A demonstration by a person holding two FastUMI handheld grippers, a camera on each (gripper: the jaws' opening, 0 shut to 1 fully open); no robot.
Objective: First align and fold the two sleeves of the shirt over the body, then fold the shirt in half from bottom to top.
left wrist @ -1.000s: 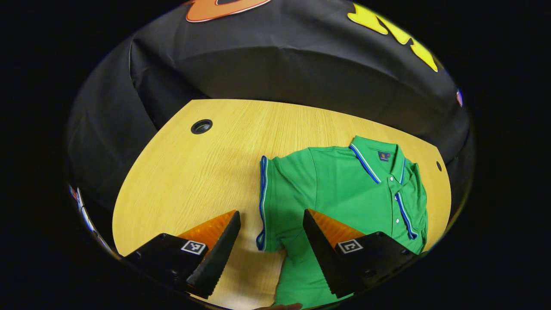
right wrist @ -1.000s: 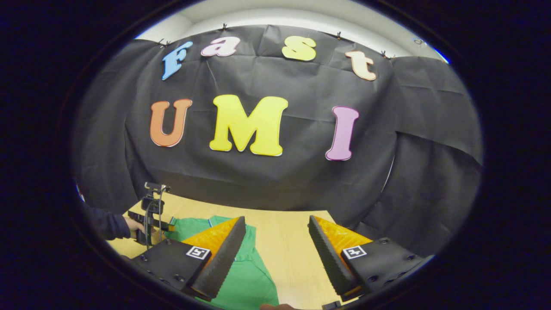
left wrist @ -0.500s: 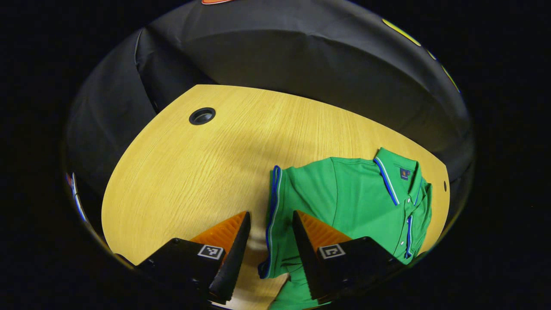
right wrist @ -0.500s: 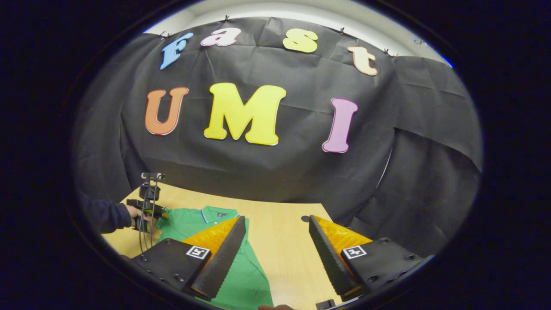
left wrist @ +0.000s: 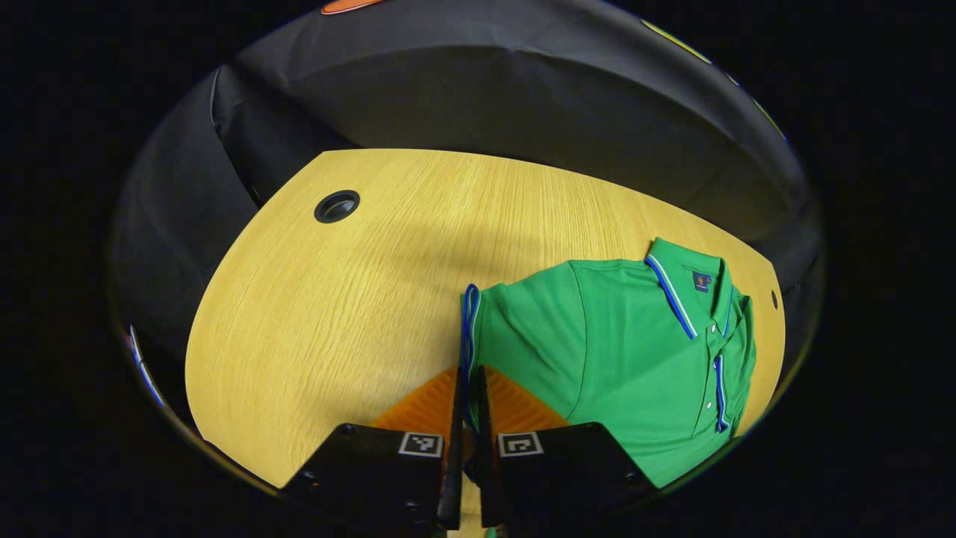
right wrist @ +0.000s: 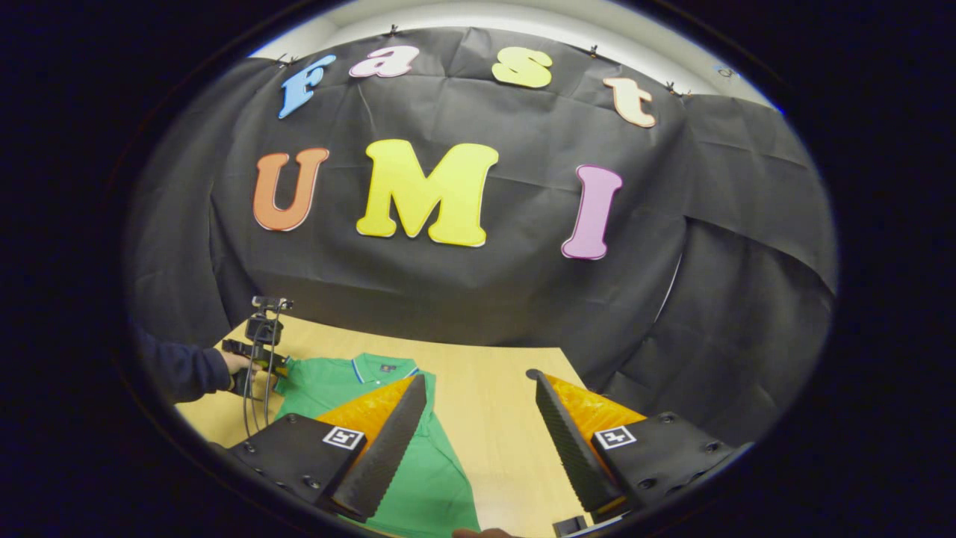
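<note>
- My left tongs point(left wrist: 467, 418) are clamped on the blue-trimmed cuff of the sleeve point(left wrist: 523, 336). I bit at the hem edge because that gives me the whole sleeve to swing over in one piece.
- The green shirt point(left wrist: 635, 359) lies flat on the wooden surface point(left wrist: 336, 314), collar point(left wrist: 676, 288) away from me and buttoned front up, so the body is ready to take the sleeve on top.
- My right tongs point(right wrist: 478, 441) hang released above the surface with nothing between the fingers. I judge they are waiting for their own sleeve.
- From the right gripper view, my hand point(right wrist: 239, 366) holds the left tongs at the shirt's far side.
- Next call: lift the cuff only a little and carry it inward toward the placket, lest the shoulder drag and skew the body.
</note>
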